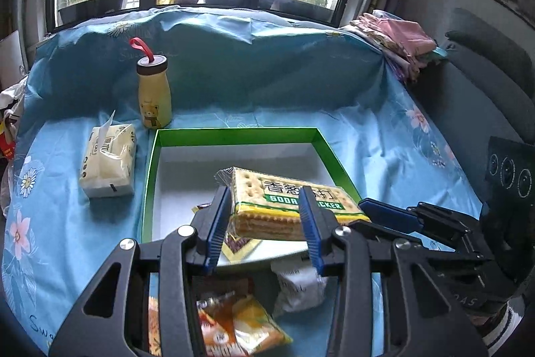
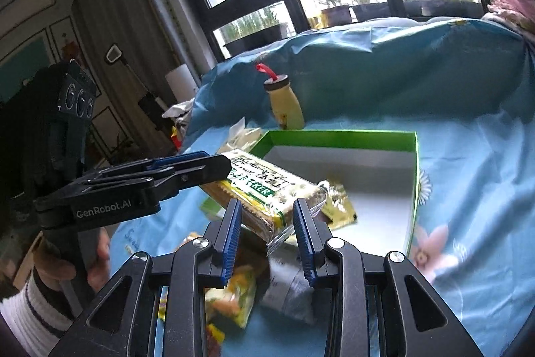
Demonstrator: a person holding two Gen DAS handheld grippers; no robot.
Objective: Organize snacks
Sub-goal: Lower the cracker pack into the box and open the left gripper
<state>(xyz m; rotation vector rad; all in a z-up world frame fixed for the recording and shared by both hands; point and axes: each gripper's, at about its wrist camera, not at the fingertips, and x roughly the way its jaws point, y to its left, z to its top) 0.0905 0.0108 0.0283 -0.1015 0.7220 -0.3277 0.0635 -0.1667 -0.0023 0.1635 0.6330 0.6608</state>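
Observation:
My left gripper is shut on a soda cracker pack and holds it above the near edge of the green-walled box. The pack also shows in the right wrist view, held by the left gripper. My right gripper is open, its fingers on either side of the pack's near end without closing on it. A small yellow packet lies on the box's white floor. Several loose snack packets and a white wrapper lie on the blue cloth under the grippers.
A yellow bear bottle with a red strap stands behind the box. A tissue pack lies left of the box. Folded pink cloths sit at the back right. The blue floral cloth rises as a wall behind.

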